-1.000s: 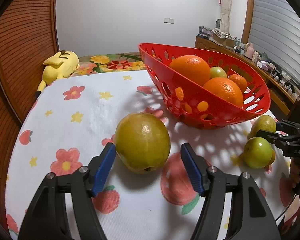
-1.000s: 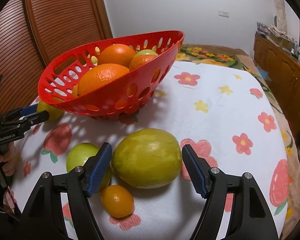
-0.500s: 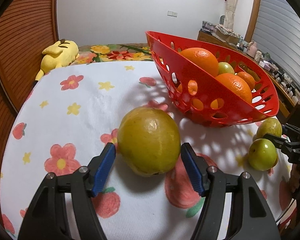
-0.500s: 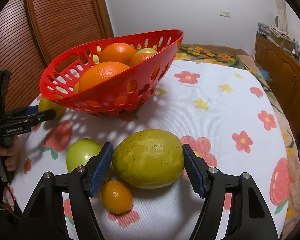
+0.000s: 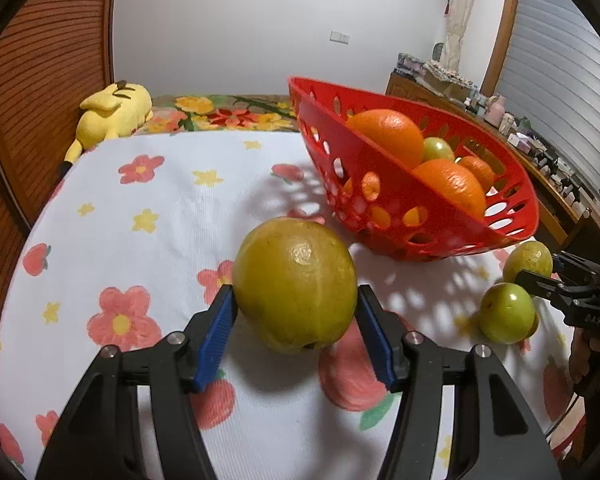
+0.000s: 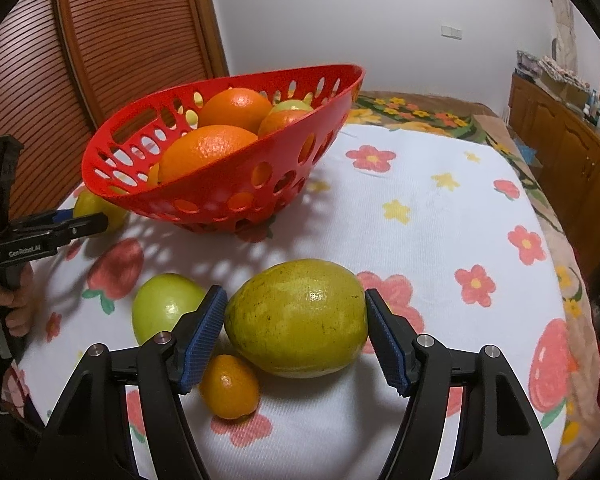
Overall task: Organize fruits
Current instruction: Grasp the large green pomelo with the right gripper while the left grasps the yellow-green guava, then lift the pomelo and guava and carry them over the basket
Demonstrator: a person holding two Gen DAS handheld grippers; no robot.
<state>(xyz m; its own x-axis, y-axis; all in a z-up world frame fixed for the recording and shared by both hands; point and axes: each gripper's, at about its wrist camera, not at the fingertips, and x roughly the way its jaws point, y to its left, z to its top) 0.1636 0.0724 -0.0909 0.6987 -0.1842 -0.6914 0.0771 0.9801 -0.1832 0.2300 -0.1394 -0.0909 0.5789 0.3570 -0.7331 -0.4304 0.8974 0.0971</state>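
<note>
Left wrist view: the red basket (image 5: pixel 380 216) sits mid-surface, holding oranges. Your left gripper (image 5: pixel 296 320) has just been closing; its fingers (image 5: pixel 216 330) now press both sides of the round yellow-green fruit (image 5: pixel 294 286) near the surface's front edge, so that grasp looks ready to lift. Your right gripper (image 6: pixel 294 338) brackets the oblong yellow-green fruit (image 6: pixel 296 318), right finger apart, not yet clamped. The small orange (image 6: pixel 229 386) lies just beside it.

Both feeds look bright and sharp to me, lit from overhead — the red basket (image 5: pixel 384 200) throws a dappled pattern of light spots through its holes onto the flowered cloth (image 5: pixel 172 208). Small glare spots sit on the big yellow-green fruit (image 5: pixel 296 288) and the oranges (image 6: pixel 208 152). Fisheye bending curves the walls — corners go black.
</note>
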